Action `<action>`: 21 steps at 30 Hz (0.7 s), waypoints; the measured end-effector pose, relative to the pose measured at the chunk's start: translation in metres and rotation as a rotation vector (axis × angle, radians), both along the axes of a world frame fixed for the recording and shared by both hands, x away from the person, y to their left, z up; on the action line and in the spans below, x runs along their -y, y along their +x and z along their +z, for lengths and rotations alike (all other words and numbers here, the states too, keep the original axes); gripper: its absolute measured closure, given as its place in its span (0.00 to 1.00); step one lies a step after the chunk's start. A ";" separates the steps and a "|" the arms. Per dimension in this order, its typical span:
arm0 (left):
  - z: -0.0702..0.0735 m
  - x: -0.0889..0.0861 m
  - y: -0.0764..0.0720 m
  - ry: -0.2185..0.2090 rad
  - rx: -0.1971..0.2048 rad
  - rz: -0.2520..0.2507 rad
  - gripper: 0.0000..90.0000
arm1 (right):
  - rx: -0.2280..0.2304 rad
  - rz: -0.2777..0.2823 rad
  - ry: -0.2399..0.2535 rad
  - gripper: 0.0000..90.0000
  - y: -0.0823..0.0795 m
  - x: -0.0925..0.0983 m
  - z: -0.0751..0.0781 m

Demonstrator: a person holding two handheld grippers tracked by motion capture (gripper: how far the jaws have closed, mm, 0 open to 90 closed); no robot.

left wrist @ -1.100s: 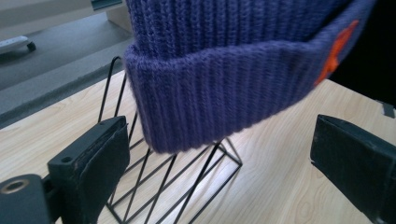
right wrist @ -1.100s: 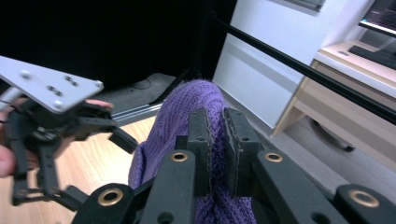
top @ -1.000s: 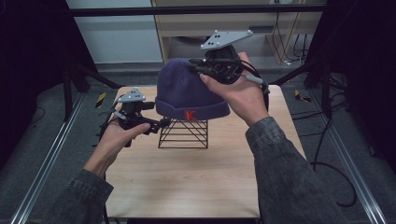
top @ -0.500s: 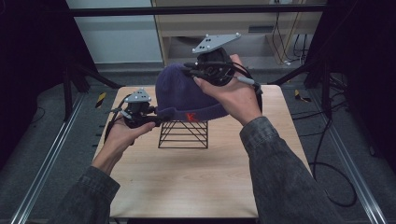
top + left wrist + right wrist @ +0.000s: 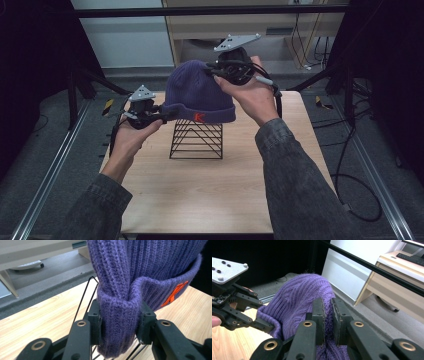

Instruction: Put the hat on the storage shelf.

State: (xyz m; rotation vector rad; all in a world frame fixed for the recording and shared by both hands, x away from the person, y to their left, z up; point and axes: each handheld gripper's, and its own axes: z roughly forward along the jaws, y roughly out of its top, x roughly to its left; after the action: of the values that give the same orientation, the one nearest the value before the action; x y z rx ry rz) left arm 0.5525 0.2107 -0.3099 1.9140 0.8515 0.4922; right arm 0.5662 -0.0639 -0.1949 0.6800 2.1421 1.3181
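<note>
A purple knitted beanie [image 5: 200, 95] hangs in the air just above a black wire rack [image 5: 196, 140], which stands on the wooden table [image 5: 210, 190]. The lower folded brim of the beanie, with a small orange letter on it, is very near the top of the rack, but the pictures do not show if it touches the wires. The left gripper [image 5: 159, 116] is at the left side of the rack, a little above its top, and it has just been closing; in the left gripper view its two black jaws now press on the thick folded brim of the beanie [image 5: 120, 322] from both sides, so the knit is bunched between them. In that view the orange letter is to the right of the clamped part, and thin black wires of the rack [image 5: 82, 297] are behind and under the jaws. The right gripper [image 5: 212, 70] is above the rack and behind it, at the top of the beanie. In the right gripper view its jaws are almost together and pinch a thin fold of the beanie's crown [image 5: 297, 300] between the pads. The same view shows the left gripper [image 5: 268, 327] farther off at the left, with its grey plate, holding the brim. Both forearms of the person, in grey sleeves, come from the near side of the table toward the rack.
</note>
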 end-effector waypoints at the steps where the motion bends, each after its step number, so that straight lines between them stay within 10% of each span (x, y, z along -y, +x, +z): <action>1: -0.001 -0.001 0.001 0.010 0.003 0.008 0.69 | -0.004 0.000 -0.002 0.91 0.001 -0.001 -0.001; 21: -0.027 -0.012 0.002 0.031 -0.044 0.005 0.69 | -0.077 -0.002 -0.062 0.90 0.013 -0.013 -0.034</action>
State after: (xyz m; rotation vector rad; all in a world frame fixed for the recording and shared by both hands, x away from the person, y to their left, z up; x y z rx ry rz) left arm 0.5548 0.2226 -0.3373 1.9579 0.8820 0.4698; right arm 0.5794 -0.0505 -0.2288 0.7179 2.2337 1.2374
